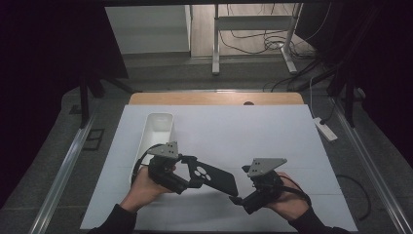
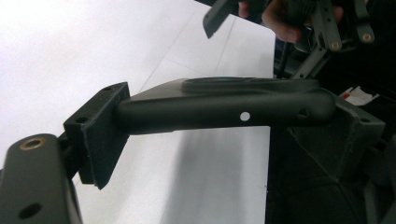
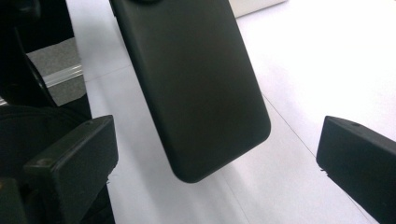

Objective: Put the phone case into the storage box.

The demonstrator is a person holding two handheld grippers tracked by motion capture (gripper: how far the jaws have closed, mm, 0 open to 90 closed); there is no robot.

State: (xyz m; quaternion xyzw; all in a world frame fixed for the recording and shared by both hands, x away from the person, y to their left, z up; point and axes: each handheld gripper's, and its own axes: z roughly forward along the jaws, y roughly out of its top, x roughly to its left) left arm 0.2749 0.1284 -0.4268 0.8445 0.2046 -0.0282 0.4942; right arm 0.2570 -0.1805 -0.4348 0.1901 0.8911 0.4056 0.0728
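Black and matte, the soft rubbery phone case (image 1: pixel 213 176) with its round camera cutouts hangs above the near half of the counter (image 1: pixel 272 131), a little left of the middle, held out like a paddle by the left gripper (image 1: pixel 195 178). In the left gripper view that gripper pinches the case (image 2: pixel 224 109) across its camera end, one pad on each long edge, and the case wall looks slightly bowed under the squeeze. The right gripper (image 1: pixel 237 199) sits just beside the free bottom corner of the case, its jaws spread wide; in the right gripper view the rounded end of the case (image 3: pixel 201 98) hangs between and beyond the two pads, touching neither.

The step in hand looks like a handover or a two-handed hold. To do it well, the right gripper should come forward until the lower end of the case lies squarely between its pads, then close across the two long edges rather than on a corner, where soft material would slip or fold. The left gripper should keep the case level and only let go once the other side has bitten. A long white rectangular plastic bin (image 1: pixel 157 134) stands near the counter's left edge, well apart from the right gripper, and is a likely place for the case.
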